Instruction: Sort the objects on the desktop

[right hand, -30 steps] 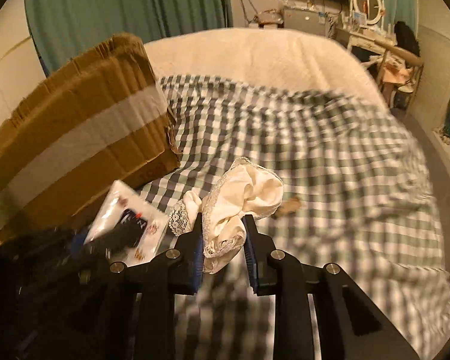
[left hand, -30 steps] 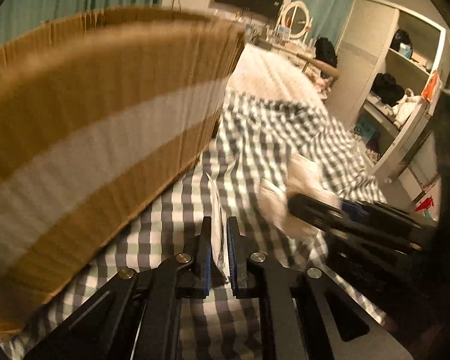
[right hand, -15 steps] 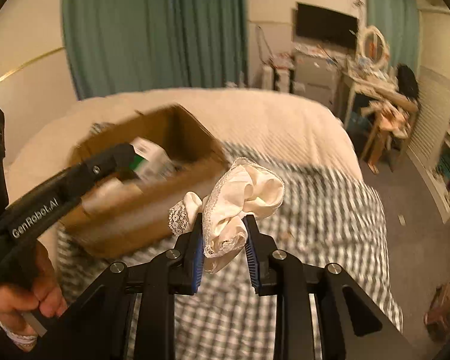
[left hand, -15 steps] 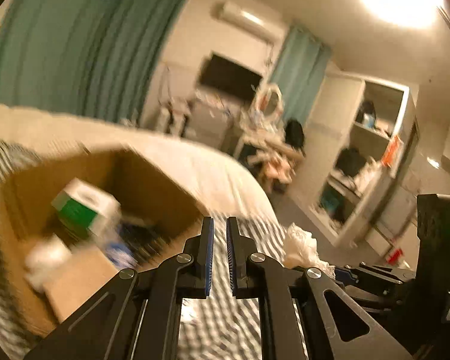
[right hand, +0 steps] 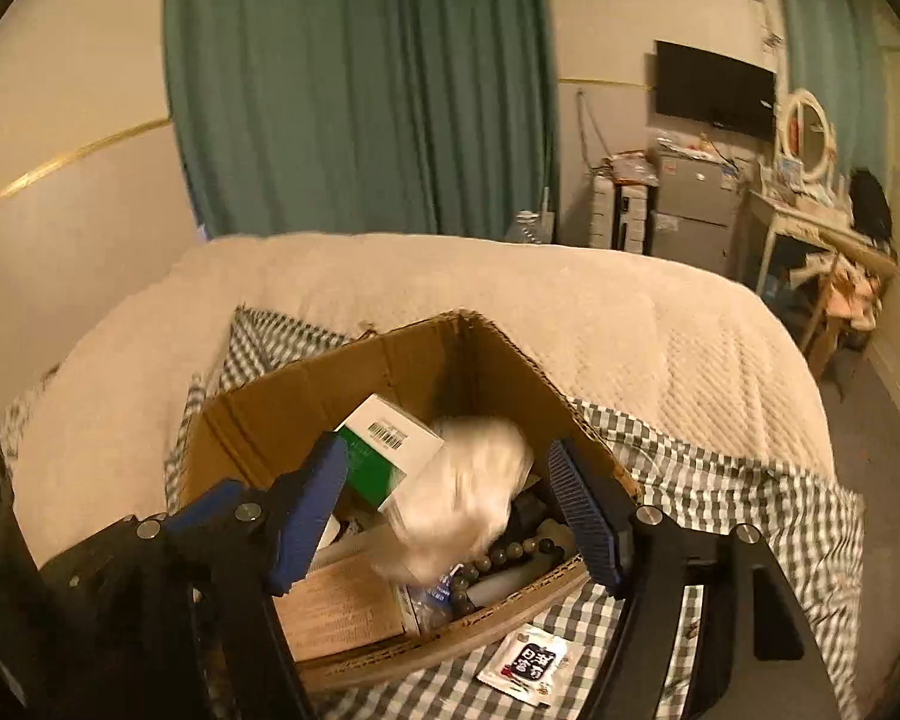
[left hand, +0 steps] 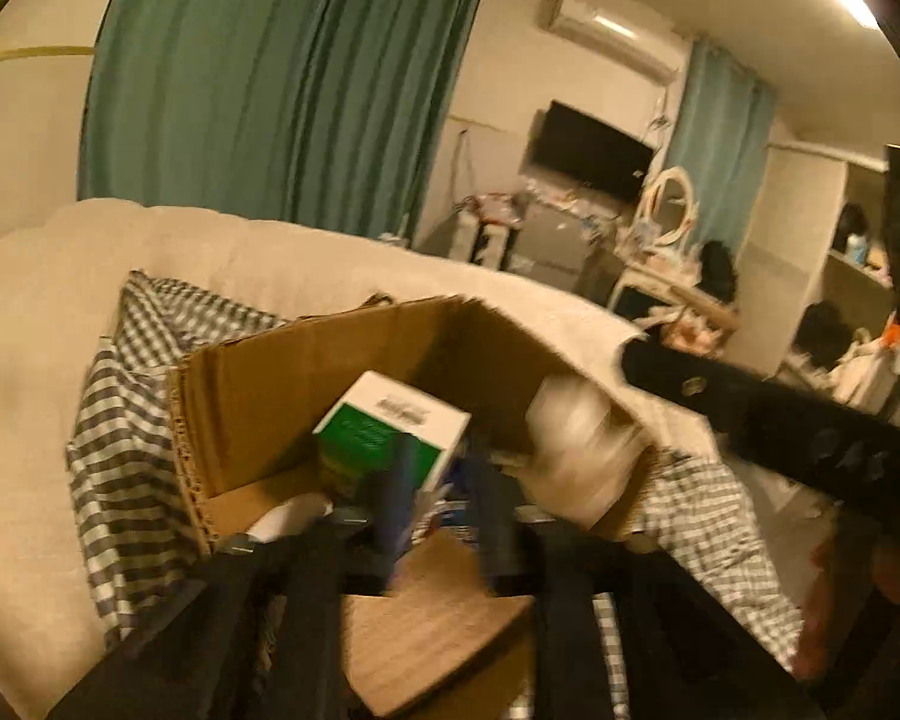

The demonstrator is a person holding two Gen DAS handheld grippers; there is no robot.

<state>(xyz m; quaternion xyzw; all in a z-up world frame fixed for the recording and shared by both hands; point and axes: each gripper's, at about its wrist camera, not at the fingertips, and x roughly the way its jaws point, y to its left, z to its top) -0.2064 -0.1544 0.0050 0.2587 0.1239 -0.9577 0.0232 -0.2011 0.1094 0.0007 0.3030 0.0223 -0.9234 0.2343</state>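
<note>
Over cardboard box [right hand: 390, 372]: right hand-held gripper [right hand: 450, 516] spread wide, empty; white cloth [right hand: 462, 504] blurred between fingers, above box contents. Left hand-held gripper [left hand: 444, 492] slightly parted, empty, equally near.

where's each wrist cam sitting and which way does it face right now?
Left wrist: above the near edge of the cardboard box, looking across it into the room; own left gripper blurred.
Right wrist: above the box, looking down into it; right gripper open, white cloth blurred between the fingers.
Shared: box, green-and-white carton, checked blanket, curtains, TV.
</note>
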